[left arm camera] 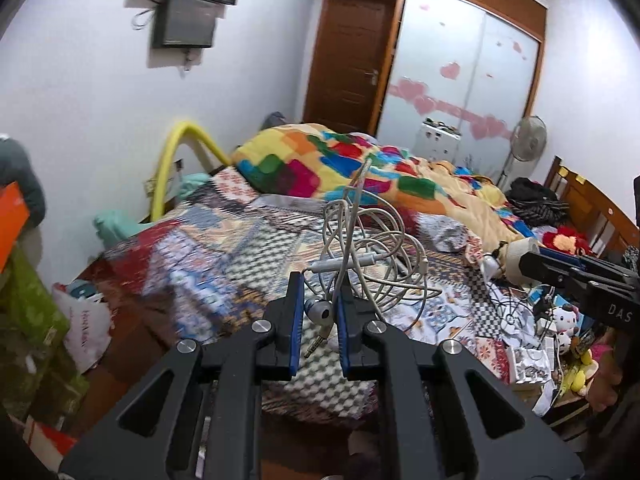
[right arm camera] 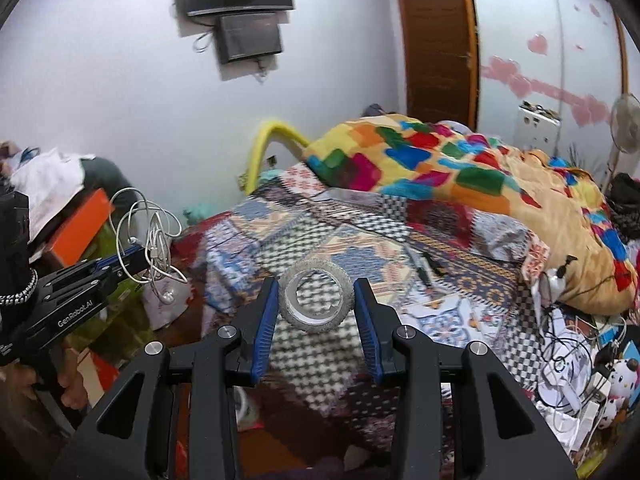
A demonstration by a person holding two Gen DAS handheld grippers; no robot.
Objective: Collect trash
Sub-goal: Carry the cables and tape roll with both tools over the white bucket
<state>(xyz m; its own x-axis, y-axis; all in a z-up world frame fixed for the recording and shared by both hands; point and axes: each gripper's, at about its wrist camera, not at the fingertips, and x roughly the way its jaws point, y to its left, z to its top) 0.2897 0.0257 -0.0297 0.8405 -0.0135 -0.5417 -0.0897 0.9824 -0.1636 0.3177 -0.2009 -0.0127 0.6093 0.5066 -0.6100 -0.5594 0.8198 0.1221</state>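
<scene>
Your left tongs (left arm camera: 318, 312) pinch the earphones (left arm camera: 368, 256), centre frame. Your right tongs (right arm camera: 316, 304) squeeze the tape ring (right arm camera: 316, 300) above the bed (right arm camera: 460, 280). Both are picked up; next, find a bin.

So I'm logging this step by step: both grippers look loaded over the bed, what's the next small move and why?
Probably carry both loads off the bed toward a trash spot; no bin shows in either view. The left gripper is shut on the tangled earphones, and the right gripper grips the tape roll, so nothing more can be picked up.
</scene>
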